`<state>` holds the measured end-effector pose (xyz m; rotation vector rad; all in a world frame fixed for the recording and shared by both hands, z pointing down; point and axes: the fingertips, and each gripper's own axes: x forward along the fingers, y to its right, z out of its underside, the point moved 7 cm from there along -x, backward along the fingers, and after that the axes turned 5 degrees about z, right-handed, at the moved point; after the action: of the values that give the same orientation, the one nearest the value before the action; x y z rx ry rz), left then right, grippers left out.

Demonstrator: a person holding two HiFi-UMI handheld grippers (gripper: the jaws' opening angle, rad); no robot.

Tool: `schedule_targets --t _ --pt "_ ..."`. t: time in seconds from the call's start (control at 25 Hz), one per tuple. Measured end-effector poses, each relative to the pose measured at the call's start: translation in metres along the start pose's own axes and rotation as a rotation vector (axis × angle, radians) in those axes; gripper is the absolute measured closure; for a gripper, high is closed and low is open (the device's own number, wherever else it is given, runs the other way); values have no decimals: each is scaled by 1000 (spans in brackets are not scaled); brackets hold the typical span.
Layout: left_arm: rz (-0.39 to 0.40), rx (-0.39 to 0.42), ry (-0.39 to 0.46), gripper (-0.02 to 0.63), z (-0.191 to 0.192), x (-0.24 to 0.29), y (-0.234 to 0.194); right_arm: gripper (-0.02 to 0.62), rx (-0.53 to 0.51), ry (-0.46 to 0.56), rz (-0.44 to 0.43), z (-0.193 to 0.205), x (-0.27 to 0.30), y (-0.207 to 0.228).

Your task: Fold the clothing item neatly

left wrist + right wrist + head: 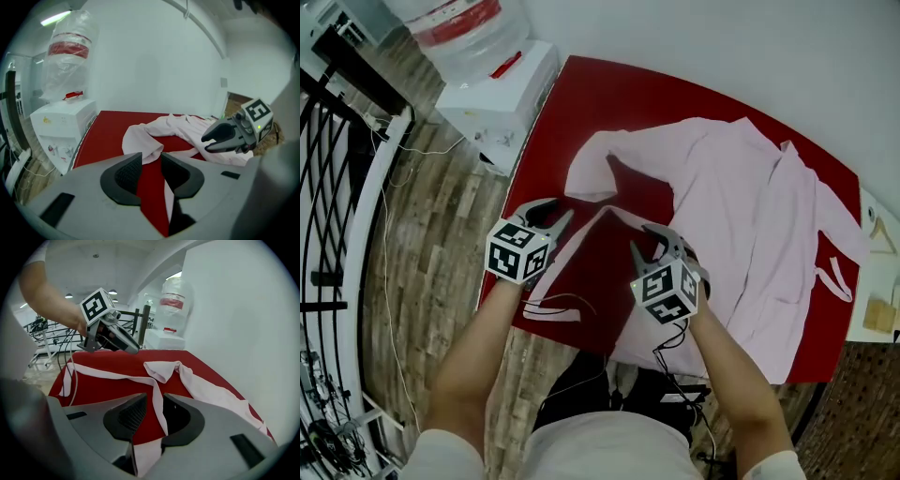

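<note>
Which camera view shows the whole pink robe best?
The head view: nearly the whole pink robe lies spread on the red table. The left gripper view shows mostly its folded sleeve; the right gripper view shows that sleeve and a long edge.
</note>
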<state>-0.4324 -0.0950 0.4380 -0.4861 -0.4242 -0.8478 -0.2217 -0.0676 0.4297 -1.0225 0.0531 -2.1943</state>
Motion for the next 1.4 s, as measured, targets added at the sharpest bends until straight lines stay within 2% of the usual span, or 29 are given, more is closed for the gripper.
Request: schedule_targets --t 0.16,0.4,0.56,0.68,0.8,1.08,1.24,1.32,1.4 --pt "-8 98 -87 476 11 13 -25 509 -19 -22 10 -19 34 1" --pt "8 222 -197 471 21 39 -49 509 -11 -75 18 -34 84 11" --pt "48 329 -260 471 19 59 -47 509 1 -140 8 -30 111 18" --pt "92 382 -294 471 16 68 -45 509 49 -172 4 -25 124 19" --pt "124 376 -295 471 15 69 -48 545 98 -176 -8 -24 127 18" --pt "138 366 -247 471 3 79 -43 572 155 -32 1 -58 93 37" --pt "119 276 -184 478 -5 81 -44 572 119 25 12 -82 77 43" --pt "115 259 -165 572 -10 79 -42 572 102 38 21 -86 72 46" --pt "131 244 -156 590 -13 75 -38 572 95 42 31 -85 67 52"
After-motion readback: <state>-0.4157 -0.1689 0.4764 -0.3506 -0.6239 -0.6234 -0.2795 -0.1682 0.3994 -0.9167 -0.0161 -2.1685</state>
